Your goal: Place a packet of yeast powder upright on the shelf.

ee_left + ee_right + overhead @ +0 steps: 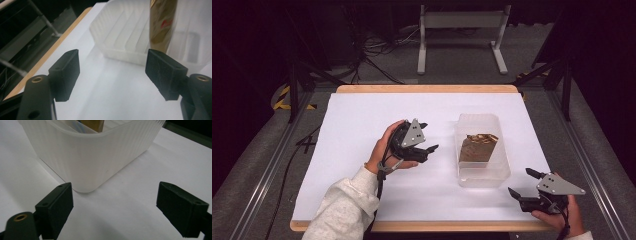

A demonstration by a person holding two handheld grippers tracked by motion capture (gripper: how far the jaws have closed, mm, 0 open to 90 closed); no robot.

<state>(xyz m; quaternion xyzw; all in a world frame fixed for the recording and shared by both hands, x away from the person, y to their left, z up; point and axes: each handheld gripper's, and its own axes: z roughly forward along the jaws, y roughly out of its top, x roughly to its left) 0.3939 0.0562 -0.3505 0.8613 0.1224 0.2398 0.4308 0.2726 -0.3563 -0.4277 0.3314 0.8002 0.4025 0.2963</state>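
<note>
A translucent plastic bin (499, 165) stands right of centre on the white table, with a gold packet (478, 148) upright inside it. My left gripper (428, 137) hovers just left of the bin, open, nothing between its jaws. In the left gripper view the bin (117, 37) and the gold packet (161, 25) lie ahead of the open left gripper (112, 72). My right gripper (522, 183) is near the table's front right corner, open and empty, pointing at the bin. The right gripper view has the bin's ribbed wall (87, 157) close ahead of the right gripper (115, 210).
The white table top (362, 125) has a wooden rim (427, 88) along its far edge. Beyond it stand a grey metal frame (462, 35) and loose cables (382, 47) on the floor. Dark stands flank the table on both sides.
</note>
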